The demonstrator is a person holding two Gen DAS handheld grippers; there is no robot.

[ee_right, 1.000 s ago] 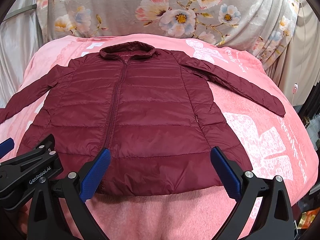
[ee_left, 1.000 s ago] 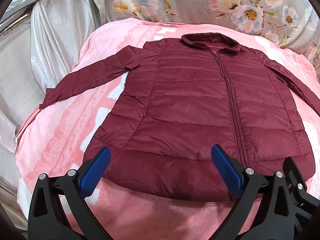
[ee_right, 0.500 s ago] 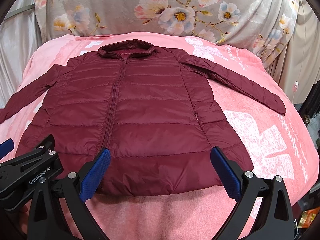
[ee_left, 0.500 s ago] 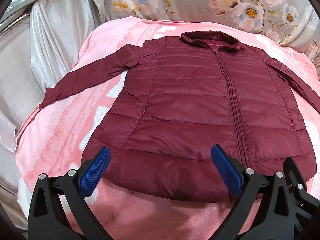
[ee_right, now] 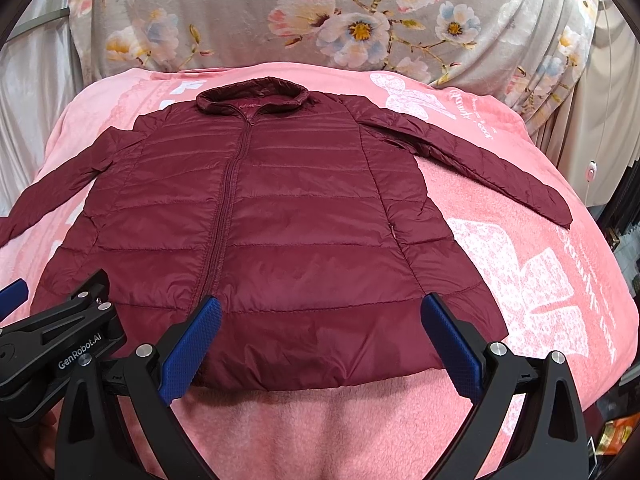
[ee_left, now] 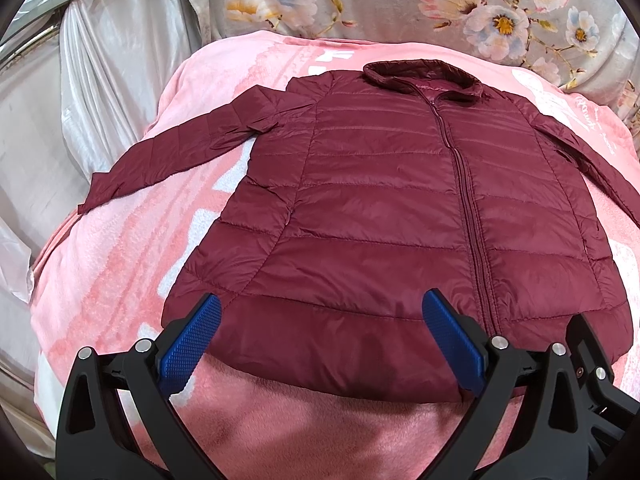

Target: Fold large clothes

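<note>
So there's just one garment here, a dark red quilted puffer jacket [ee_left: 384,216], laid out flat and face up on a pink fleece blanket [ee_left: 120,264] with white lettering on it. It's zipped all the way up, one zipper [ee_left: 468,208] down the middle, one stand-up collar [ee_right: 252,98] at the far end, hem toward the cameras. Both sleeves are spread out to the sides: the left sleeve [ee_left: 172,160] angles down toward the blanket's left edge, the right sleeve [ee_right: 488,164] runs out diagonally on the other side. So two sleeves, nothing folded yet.

Two grippers, one per hand. The left gripper [ee_left: 320,340] hangs just above the hem on the left half of the jacket, its two blue pads [ee_left: 192,344] spread wide, nothing between them. The right gripper [ee_right: 320,340] is the same deal, over the hem to the right of the zipper, jaws wide apart and empty. Can't really tell if either one touches the fabric. In the right wrist view you can also see the left gripper's black body at the lower left.

Behind the blanket there's one grey floral cloth [ee_right: 320,12], and a shiny silver-white drape [ee_left: 80,80] off to the left.
</note>
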